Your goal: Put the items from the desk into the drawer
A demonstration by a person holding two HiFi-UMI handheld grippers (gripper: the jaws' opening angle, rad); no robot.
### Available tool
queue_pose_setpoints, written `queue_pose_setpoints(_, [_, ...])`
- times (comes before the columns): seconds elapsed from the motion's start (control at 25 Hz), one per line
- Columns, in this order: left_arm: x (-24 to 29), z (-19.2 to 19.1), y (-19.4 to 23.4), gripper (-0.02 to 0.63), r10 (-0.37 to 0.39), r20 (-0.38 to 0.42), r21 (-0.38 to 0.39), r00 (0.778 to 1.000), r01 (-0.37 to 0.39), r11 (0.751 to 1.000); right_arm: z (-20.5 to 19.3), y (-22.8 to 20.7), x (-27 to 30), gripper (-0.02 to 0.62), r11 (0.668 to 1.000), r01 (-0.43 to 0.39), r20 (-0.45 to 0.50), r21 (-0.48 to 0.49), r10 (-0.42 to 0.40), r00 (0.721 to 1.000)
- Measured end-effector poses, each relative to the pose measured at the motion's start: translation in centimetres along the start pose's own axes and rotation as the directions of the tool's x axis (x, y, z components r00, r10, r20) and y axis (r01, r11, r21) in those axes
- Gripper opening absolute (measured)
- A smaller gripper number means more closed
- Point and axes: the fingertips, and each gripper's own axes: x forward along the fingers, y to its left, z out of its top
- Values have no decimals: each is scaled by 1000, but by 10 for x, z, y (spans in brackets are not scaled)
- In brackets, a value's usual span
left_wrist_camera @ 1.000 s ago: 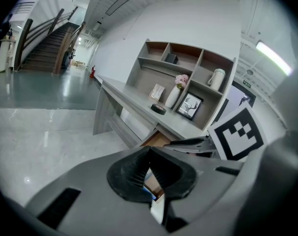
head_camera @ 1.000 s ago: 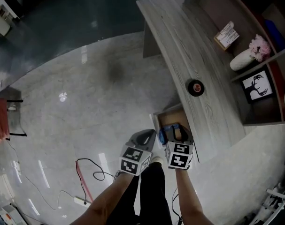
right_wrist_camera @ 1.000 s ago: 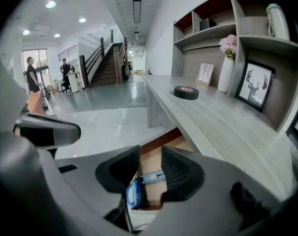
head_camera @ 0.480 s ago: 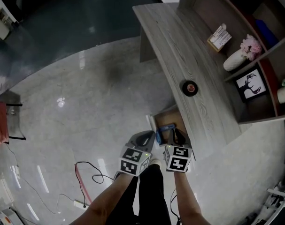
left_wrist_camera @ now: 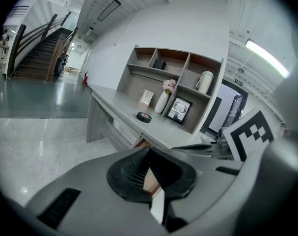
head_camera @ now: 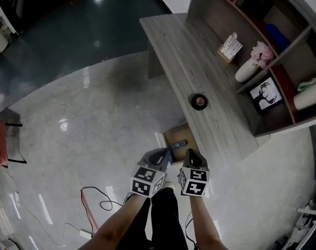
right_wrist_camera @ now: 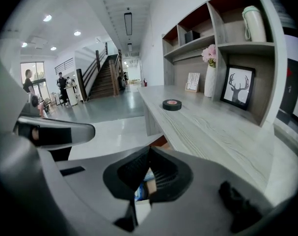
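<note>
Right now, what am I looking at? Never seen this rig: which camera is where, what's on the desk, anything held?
A person holds a handheld two-jaw gripper in each hand. The head view looks down from the person's head: left gripper, right gripper. The other two views ride on the grippers, looking along their jaws. On the desk lies a black tape roll; below, the open drawer holds a blue item. Both grippers are shut and empty; the right's jaws have just been closing, on nothing.

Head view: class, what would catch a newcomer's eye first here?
A black tape roll lies in the middle of the long grey desk. Below the desk's near edge a drawer stands open with a blue item inside. In the shelf unit behind, a white vase holds pink flowers.
</note>
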Motion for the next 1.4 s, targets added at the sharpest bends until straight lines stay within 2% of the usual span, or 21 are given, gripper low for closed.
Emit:
queue_pose_setpoints(0.36, [-8,4,-28,9,-29,-10,39,1000,30,999,14,-5,-39,11,998,-24,68,61,20,997])
queue_pose_setpoints(0.84, [-23,33,-66,9,-78,3,123,997,77,989,44,-11,-93,11,991,-36,167,130,14,986])
queue_pose_setpoints(1.08, [-33,44,-89,9,-115,17,145,993,111,983,57,-17,-120,11,989,-28,212,144,-3,977])
queue_pose_setpoints(1.24, [-46,45,-103,9,-130,22,152,991,125,980,58,-15,-135,11,980,-44,242,194,-4,970])
queue_pose_setpoints(1.4, [-57,47,-112,9,-142,28,161,989,136,978,61,-9,-150,11,981,-48,269,187,-4,963])
